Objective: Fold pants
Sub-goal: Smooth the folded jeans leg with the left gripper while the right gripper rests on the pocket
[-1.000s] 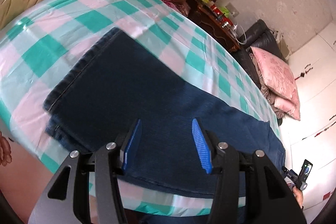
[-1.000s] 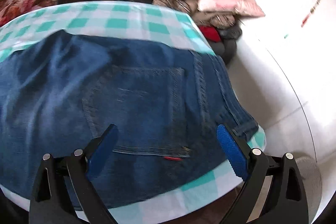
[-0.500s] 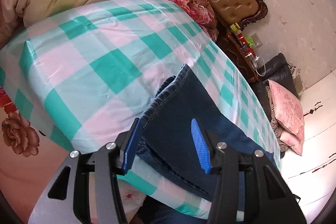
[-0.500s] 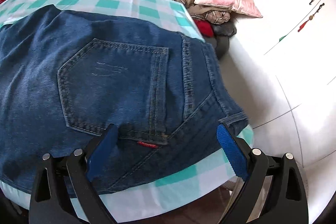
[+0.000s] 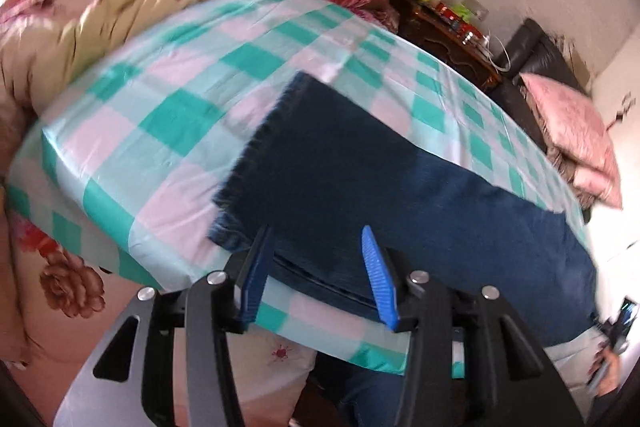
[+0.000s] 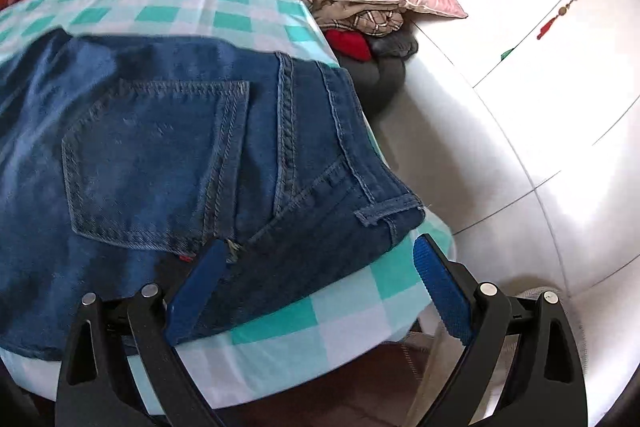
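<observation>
Both wrist views overlook the jeans (image 5: pixel 400 195) closely

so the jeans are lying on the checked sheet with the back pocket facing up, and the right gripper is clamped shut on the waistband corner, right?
Not quite. The right wrist view shows the right gripper open, its fingers spread wide at the waistband end without clamping it. The rest holds: the jeans lie on the checked sheet, back pocket up.

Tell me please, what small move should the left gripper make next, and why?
Probably ease the left gripper forward and close on the near edge of the jeans by the leg hem: its jaws are open around that edge, and the right gripper waits open at the waistband.
</observation>
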### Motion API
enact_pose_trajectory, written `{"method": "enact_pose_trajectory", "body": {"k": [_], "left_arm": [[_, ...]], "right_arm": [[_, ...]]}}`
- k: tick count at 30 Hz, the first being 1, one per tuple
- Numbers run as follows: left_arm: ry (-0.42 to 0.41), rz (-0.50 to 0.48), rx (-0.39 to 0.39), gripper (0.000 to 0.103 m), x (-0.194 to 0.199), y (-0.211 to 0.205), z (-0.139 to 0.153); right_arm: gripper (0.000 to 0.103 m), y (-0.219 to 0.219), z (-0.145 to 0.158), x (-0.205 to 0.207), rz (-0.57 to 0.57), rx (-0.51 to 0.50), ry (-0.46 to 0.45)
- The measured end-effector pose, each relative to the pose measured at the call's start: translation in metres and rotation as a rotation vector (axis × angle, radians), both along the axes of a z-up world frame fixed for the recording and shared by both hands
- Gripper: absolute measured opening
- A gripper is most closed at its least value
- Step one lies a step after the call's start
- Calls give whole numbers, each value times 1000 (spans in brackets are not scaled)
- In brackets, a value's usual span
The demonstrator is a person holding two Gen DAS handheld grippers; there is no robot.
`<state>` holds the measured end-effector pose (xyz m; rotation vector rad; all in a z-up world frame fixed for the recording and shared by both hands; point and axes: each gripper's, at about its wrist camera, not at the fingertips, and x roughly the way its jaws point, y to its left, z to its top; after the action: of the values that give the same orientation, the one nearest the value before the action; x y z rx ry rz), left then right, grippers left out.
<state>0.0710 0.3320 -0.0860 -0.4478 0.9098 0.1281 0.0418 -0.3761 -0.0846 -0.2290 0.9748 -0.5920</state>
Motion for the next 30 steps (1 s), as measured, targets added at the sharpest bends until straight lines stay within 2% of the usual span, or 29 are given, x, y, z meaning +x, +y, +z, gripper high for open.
{"method": "enact_pose_trajectory", "body": {"k": [4,8,12,20,24,27,30], "left_arm": [[-6,-35,71,46,10,-27,2],[-18,-71,101,46,25,-61,2],[-20,-138,63,46,38,-105,-4],[-41,-330,5,48,52,-221,-11],[-39,-397,-32,51,57,-264,-16],[-32,-433,-27,51,61,-287,-19],[-11,-452,-16,51,64,-299,-25]], "right_arm": [[91,18,10,5,26,59,-64],[91,43,-1,14,76,104,-39],[91,49,-19,13,75,84,24],[91,45,-19,2,74,67,47],[91,55,-3,-5,103,77,-8],[91,71,9,-8,157,111,-56],[91,83,9,-2,182,128,-60]]}}
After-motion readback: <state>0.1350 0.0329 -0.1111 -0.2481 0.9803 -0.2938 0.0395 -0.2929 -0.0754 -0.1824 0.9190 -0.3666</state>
